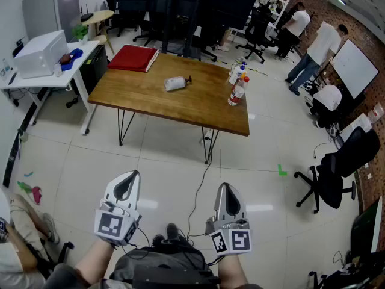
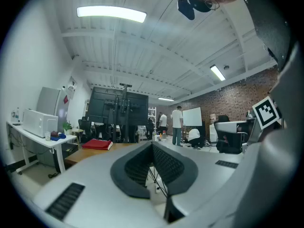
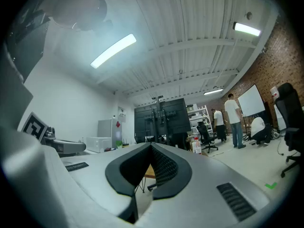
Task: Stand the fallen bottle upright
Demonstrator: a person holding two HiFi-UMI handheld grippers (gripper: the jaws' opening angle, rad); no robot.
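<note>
Fallen bottle lies on wooden table; tiled floor around.

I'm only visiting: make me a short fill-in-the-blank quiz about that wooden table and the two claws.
The clear plastic bottle in the middle of the brown wooden table lies on its ____.
The folded cloth at the table's corner is coloured ____.
The jaws of the left claw and the right claw are both ____.
Missing words: side; red; shut.

My left hand-held gripper and right hand-held gripper are side by side, roughly level, jaws closed together.
</note>
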